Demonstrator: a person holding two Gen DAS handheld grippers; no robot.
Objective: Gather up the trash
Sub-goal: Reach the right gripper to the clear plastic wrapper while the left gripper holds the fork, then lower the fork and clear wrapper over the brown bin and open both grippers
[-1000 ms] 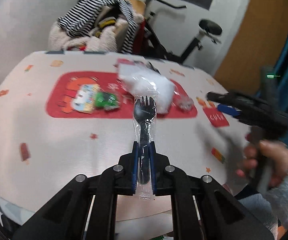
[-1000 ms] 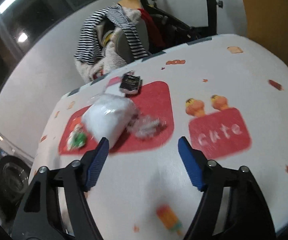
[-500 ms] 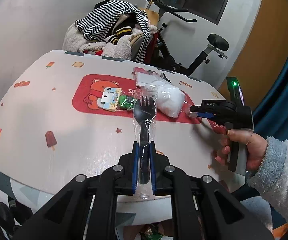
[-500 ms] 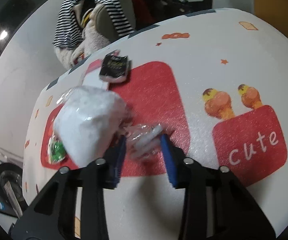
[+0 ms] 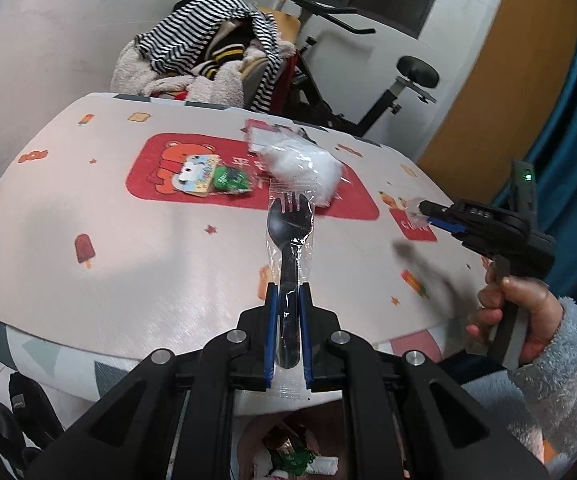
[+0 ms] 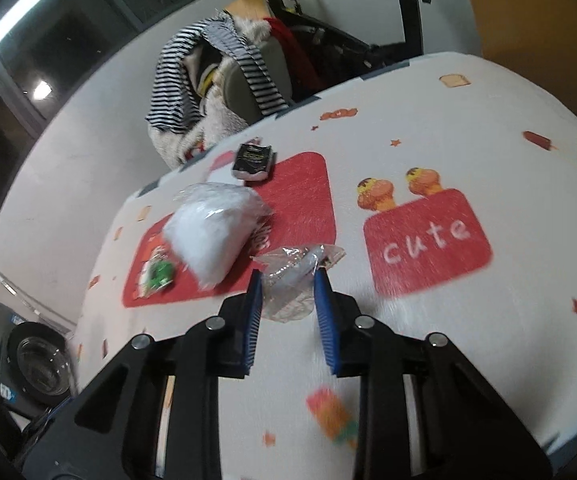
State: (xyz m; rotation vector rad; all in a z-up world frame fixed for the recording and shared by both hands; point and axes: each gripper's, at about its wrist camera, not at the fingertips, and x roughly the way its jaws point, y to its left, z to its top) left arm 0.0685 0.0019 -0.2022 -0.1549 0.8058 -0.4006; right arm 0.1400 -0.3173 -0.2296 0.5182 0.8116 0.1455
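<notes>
Between closing right claw [image 6: 287,276] pads, crinkly clear wrapper [image 6: 290,280], seemingly pinched.

The right gripper [image 6: 286,280] is closing its jaws, wide apart a second ago, around the crumpled clear wrapper [image 6: 294,276], which now sits between the blue pads and off the red mat [image 6: 308,196] where it lay beside the white bag [image 6: 212,232]. In the left wrist view that gripper [image 5: 428,216] now carries the wrapper [image 5: 415,210] clear of the mat, over the table's right side.
</notes>
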